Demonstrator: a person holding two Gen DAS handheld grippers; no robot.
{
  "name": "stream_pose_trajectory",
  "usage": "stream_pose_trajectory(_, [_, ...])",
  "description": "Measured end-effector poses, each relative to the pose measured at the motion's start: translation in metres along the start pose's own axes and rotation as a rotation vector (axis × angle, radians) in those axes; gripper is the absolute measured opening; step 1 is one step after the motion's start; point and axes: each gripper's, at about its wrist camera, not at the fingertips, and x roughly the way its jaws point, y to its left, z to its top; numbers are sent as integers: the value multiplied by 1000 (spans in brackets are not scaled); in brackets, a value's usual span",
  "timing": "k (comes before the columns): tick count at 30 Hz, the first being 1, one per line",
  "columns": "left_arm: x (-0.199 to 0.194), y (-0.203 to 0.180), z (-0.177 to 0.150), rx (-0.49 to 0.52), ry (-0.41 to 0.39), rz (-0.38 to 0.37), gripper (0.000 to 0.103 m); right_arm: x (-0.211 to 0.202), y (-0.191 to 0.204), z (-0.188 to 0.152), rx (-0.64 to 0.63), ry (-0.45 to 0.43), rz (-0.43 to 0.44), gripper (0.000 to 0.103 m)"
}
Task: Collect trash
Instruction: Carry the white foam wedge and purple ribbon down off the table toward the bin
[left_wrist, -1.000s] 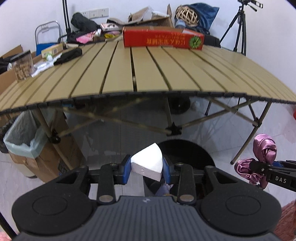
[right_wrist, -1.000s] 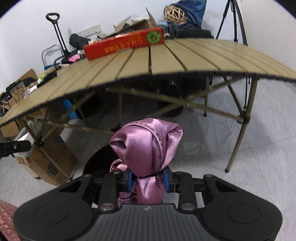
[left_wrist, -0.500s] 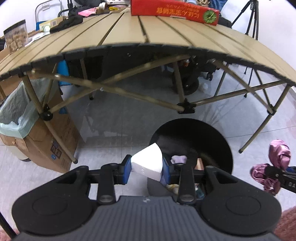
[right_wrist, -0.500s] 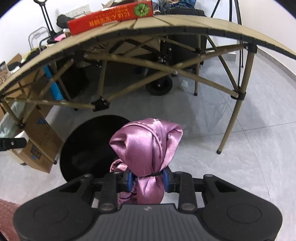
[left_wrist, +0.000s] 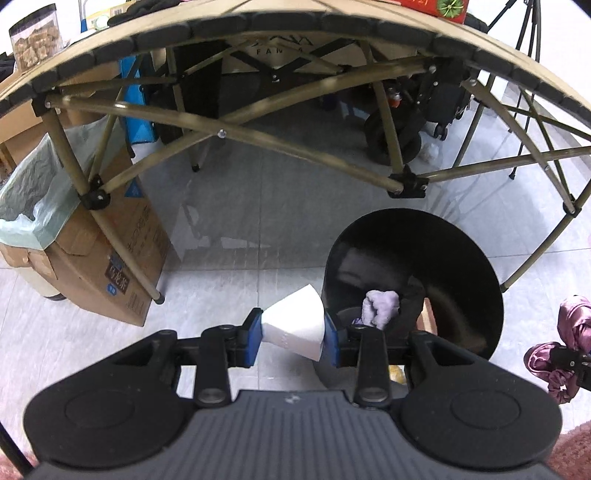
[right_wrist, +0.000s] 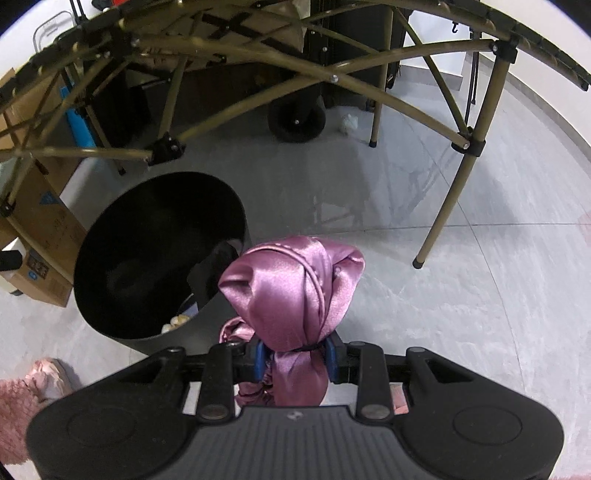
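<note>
My left gripper (left_wrist: 293, 341) is shut on a white paper cone (left_wrist: 295, 326), held just left of the rim of a round black trash bin (left_wrist: 461, 266) on the floor. Inside the bin lie a pale purple wad (left_wrist: 380, 308) and other scraps. My right gripper (right_wrist: 295, 356) is shut on a pink satin cloth bundle (right_wrist: 291, 291), hanging to the right of the same black bin (right_wrist: 147, 258). In the left wrist view the pink bundle (left_wrist: 569, 332) shows at the right edge.
The folding table frame (left_wrist: 258, 136) with its crossed bars and legs (right_wrist: 447, 206) stands over the floor behind the bin. A cardboard box (left_wrist: 92, 254) with a green liner sits at the left. A pink fluffy rug (right_wrist: 22, 406) lies at the near left.
Both grippers have sunk below the tabletop toward the floor. The black bin has grown larger in both views, and its contents now show. Both loads stay gripped.
</note>
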Motion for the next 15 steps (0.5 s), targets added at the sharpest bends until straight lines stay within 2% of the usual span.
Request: stream_pose_trajectory(15, [14,10,3,-31,40,51,35,-2,26,26,-49,-67,51,29])
